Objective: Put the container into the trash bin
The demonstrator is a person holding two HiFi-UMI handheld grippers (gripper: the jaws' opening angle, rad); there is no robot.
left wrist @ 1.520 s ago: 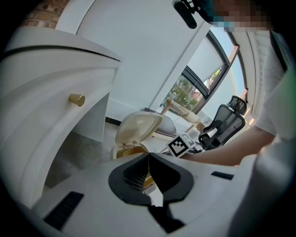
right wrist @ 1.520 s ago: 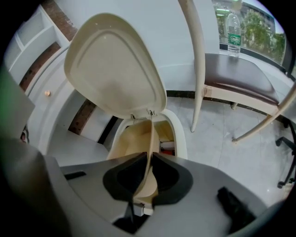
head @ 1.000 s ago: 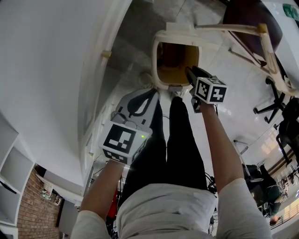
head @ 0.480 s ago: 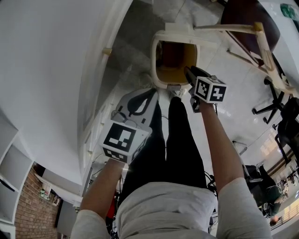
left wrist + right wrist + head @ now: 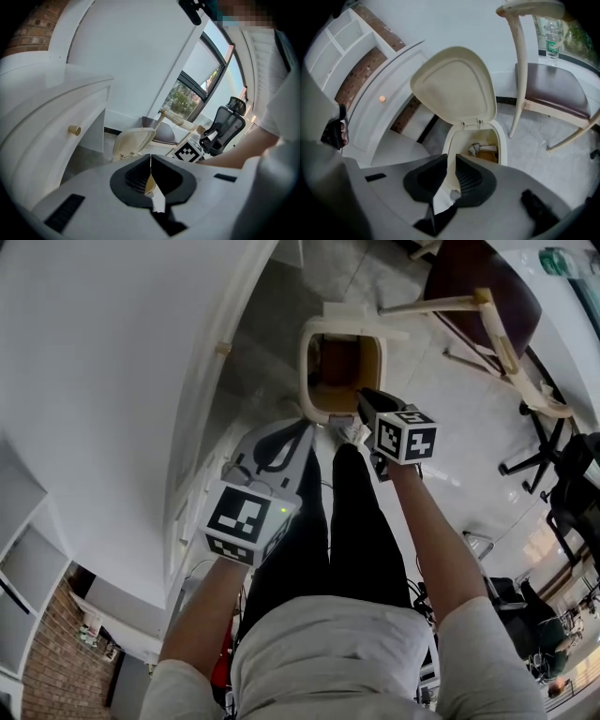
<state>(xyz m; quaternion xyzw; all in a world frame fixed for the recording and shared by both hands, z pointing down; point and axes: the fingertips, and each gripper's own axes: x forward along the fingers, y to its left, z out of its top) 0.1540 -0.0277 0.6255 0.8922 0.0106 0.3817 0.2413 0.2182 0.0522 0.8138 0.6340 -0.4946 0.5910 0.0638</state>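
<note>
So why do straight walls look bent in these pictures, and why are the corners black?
Head view: a very wide lens bows the straight white cabinet, and the shiny floor catches glare. Left gripper view: the lens leaves black rounded corners, and the window looks washed out. Right gripper view: the same dark corners, but the bin is sharp.

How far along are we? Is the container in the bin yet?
Looks done: neither gripper carries anything, and items lie inside the trash bin, though I can't confirm one is the container. In hand: right gripper empty, jaws closing; left gripper shut, empty. Left: the lid stands open.
</note>
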